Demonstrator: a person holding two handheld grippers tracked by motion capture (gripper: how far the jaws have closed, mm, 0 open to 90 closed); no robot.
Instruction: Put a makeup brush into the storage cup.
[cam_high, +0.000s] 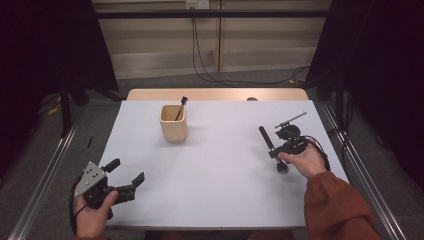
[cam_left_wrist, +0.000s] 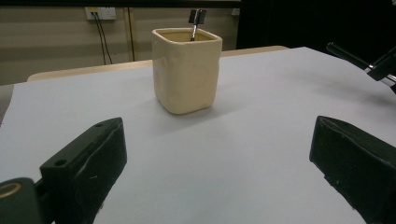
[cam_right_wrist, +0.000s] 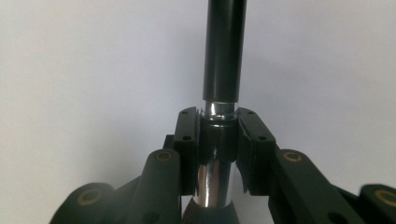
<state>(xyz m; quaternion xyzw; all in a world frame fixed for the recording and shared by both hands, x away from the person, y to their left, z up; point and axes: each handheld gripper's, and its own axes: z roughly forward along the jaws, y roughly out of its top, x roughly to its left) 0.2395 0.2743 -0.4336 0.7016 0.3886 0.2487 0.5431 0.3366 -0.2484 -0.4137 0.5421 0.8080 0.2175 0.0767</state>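
Black brush (cam_high: 270, 145) clamped at its chrome ferrule in right gripper (cam_high: 281, 148) jaws, above white surface (cam_high: 215, 170). Left gripper (cam_high: 129, 175) jaws open, empty, facing cream cup (cam_high: 173, 123).

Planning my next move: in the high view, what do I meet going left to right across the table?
Left gripper, jaws open → beige square cup holding a black-tipped tool → right gripper, shut on a black-and-chrome brush.
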